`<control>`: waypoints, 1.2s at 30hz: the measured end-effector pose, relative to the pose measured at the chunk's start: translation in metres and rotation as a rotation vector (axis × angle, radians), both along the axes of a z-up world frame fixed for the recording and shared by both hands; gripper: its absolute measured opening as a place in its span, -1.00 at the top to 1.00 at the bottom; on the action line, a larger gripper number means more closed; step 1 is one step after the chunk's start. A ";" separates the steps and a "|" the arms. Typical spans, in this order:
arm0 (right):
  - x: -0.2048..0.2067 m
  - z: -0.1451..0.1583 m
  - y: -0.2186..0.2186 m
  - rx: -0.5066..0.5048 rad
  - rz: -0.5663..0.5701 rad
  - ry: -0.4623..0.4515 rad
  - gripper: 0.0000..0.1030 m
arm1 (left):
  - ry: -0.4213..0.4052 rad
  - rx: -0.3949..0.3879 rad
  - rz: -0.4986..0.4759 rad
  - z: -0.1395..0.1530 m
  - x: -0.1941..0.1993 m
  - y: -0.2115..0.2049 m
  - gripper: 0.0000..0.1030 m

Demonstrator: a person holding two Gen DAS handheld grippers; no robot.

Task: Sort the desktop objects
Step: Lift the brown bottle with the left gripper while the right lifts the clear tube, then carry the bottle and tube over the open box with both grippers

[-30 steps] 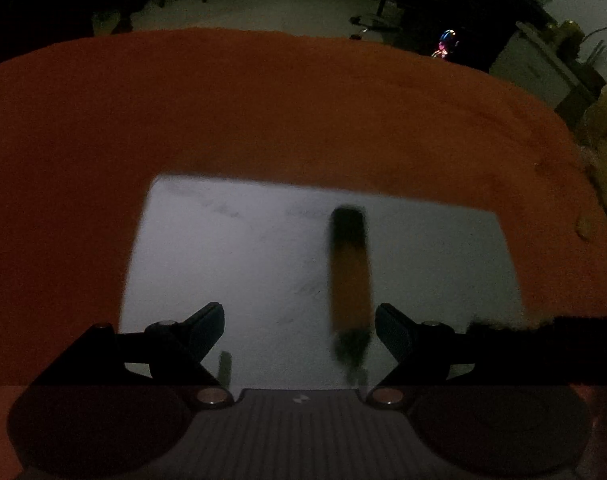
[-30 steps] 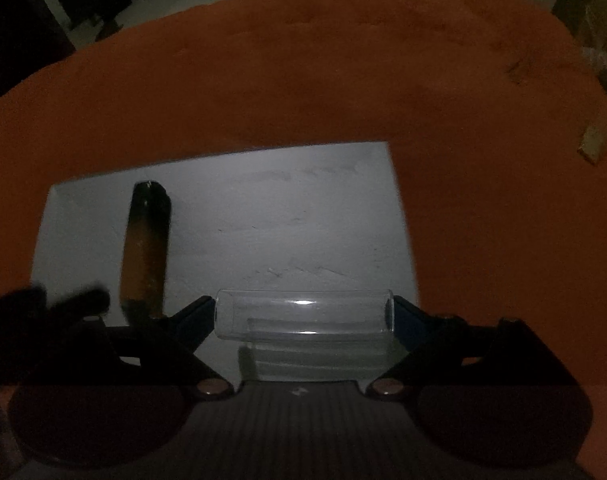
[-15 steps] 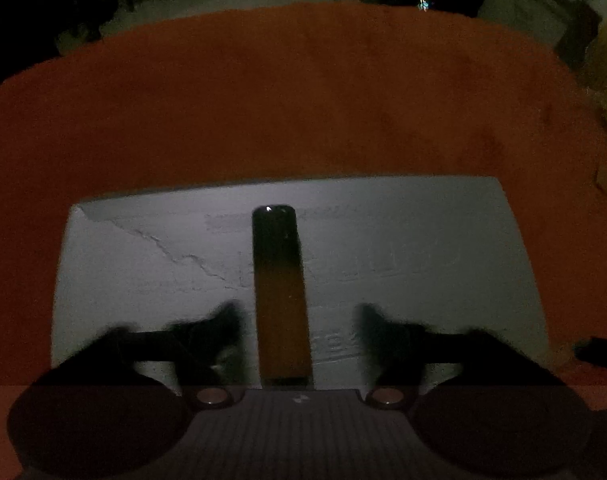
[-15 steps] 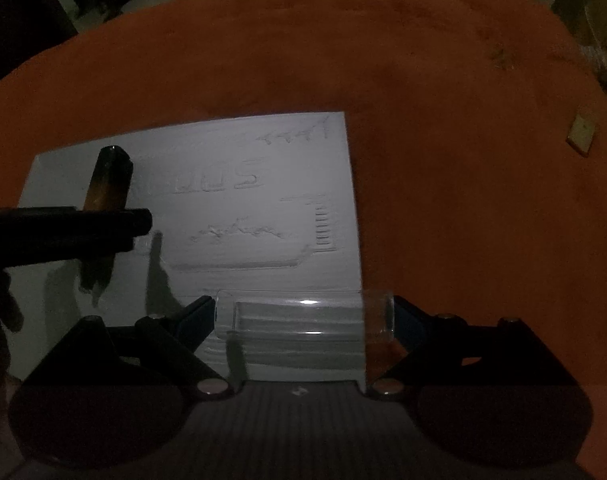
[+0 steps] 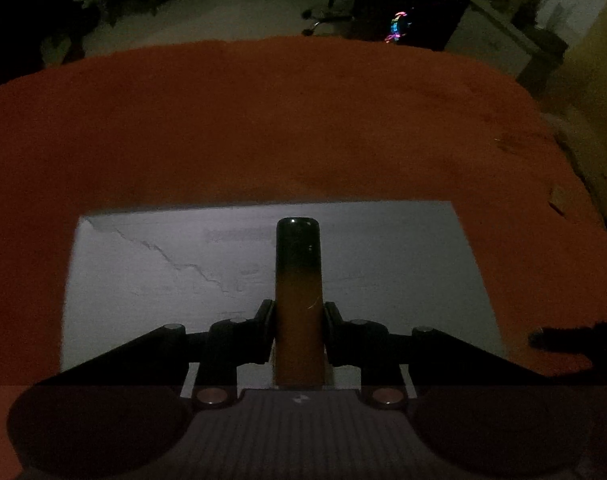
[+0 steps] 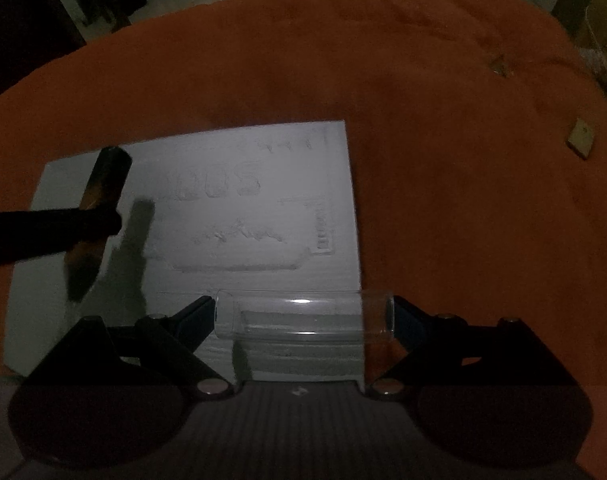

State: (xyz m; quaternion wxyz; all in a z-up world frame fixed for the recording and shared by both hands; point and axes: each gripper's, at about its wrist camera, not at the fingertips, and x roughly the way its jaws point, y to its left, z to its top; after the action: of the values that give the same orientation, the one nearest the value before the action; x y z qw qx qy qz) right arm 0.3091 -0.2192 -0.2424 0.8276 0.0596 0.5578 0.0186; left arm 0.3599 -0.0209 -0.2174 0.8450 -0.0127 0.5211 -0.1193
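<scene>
A cylinder (image 5: 298, 272), orange with a black far end, sticks out forward between the pads of my left gripper (image 5: 298, 320), which is shut on its orange part. In the right wrist view the same cylinder (image 6: 103, 184) hangs tilted above the white embossed board (image 6: 263, 160), casting a shadow on it, with the left gripper's dark finger (image 6: 63, 228) across it. My right gripper (image 6: 305, 316) is shut on a clear plastic tube (image 6: 287, 320), held crosswise by its two ends over the board's near edge.
The white board (image 5: 163, 300) lies on an orange cloth (image 5: 263, 120) that covers the whole table. A small tan tag (image 6: 581, 138) and a scrap (image 6: 499, 65) lie on the cloth at the far right. Beyond the table are a dark room and a cardboard box (image 5: 595, 60).
My left gripper has closed on the orange-and-black cylinder, which lay on the board before, and raised it off the surface. The right gripper still holds the clear tube.
</scene>
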 end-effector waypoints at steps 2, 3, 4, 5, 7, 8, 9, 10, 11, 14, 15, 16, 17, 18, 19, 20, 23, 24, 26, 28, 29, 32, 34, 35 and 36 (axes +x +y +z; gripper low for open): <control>0.000 0.004 0.000 0.015 -0.004 -0.009 -0.80 | -0.004 -0.014 -0.016 0.011 -0.004 0.002 0.60; 0.000 0.007 0.000 0.024 -0.004 -0.015 -0.80 | -0.008 -0.017 -0.026 0.017 -0.007 0.004 0.60; 0.000 0.009 0.001 0.032 -0.004 -0.020 -0.80 | -0.013 -0.016 -0.036 0.021 -0.009 0.004 0.60; 0.000 0.010 0.001 0.035 -0.004 -0.024 -0.80 | -0.019 -0.016 -0.047 0.024 -0.011 0.003 0.60; -0.003 0.015 0.006 0.019 0.008 -0.037 -0.80 | -0.037 -0.023 -0.068 0.026 -0.020 -0.001 0.60; -0.005 0.018 0.008 0.008 0.023 -0.047 -0.80 | -0.047 -0.030 -0.077 0.028 -0.025 -0.002 0.60; -0.008 0.022 0.011 -0.008 0.043 -0.060 -0.80 | -0.053 -0.037 -0.085 0.030 -0.031 -0.002 0.60; -0.011 0.026 0.013 -0.013 0.057 -0.071 -0.80 | -0.051 -0.046 -0.086 0.032 -0.038 -0.001 0.60; -0.014 0.029 0.015 -0.016 0.070 -0.083 -0.80 | -0.052 -0.057 -0.091 0.034 -0.045 0.000 0.60; -0.025 0.042 0.018 -0.005 0.093 -0.107 -0.80 | -0.058 -0.071 -0.103 0.044 -0.065 -0.001 0.60; -0.030 0.047 0.019 0.001 0.102 -0.118 -0.80 | -0.067 -0.077 -0.096 0.048 -0.072 0.000 0.60; -0.037 0.052 0.020 0.004 0.110 -0.135 -0.80 | -0.081 -0.087 -0.080 0.052 -0.080 0.002 0.60; -0.043 0.057 0.021 0.007 0.119 -0.154 -0.80 | -0.090 -0.102 -0.061 0.056 -0.089 0.005 0.60; -0.052 0.063 0.021 0.005 0.118 -0.187 -0.80 | -0.105 -0.113 -0.054 0.059 -0.098 0.006 0.60; -0.060 0.068 0.022 -0.001 0.117 -0.212 -0.80 | -0.120 -0.123 -0.047 0.063 -0.107 0.007 0.60; -0.069 0.073 0.022 -0.005 0.117 -0.238 -0.80 | -0.133 -0.134 -0.041 0.066 -0.116 0.008 0.60; -0.087 0.085 0.021 0.033 0.109 -0.269 -0.80 | -0.146 -0.164 -0.033 0.076 -0.134 0.014 0.60; -0.093 0.088 0.020 0.050 0.107 -0.275 -0.80 | -0.142 -0.169 -0.030 0.078 -0.138 0.016 0.60; -0.106 0.096 0.019 0.082 0.110 -0.283 -0.80 | -0.136 -0.169 -0.036 0.081 -0.146 0.018 0.60; -0.117 0.102 0.018 0.107 0.120 -0.282 -0.80 | -0.126 -0.160 -0.044 0.083 -0.153 0.020 0.60; -0.122 0.105 0.017 0.117 0.126 -0.273 -0.80 | -0.116 -0.156 -0.048 0.084 -0.156 0.022 0.60; -0.139 0.114 0.018 0.139 0.153 -0.246 -0.80 | -0.056 -0.167 -0.049 0.085 -0.165 0.025 0.60; -0.152 0.119 0.019 0.141 0.173 -0.238 -0.80 | -0.047 -0.159 -0.058 0.087 -0.175 0.027 0.60; -0.159 0.121 0.019 0.143 0.183 -0.234 -0.80 | -0.045 -0.149 -0.069 0.089 -0.180 0.027 0.60; -0.166 0.122 0.019 0.148 0.192 -0.228 -0.80 | -0.048 -0.145 -0.071 0.090 -0.187 0.028 0.60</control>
State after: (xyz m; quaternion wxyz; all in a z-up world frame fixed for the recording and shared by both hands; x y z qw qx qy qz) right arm 0.1428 -0.1999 -0.1207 0.8732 0.0645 0.4606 0.1455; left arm 0.1733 0.0069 -0.1272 0.8493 -0.0523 0.4910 -0.1869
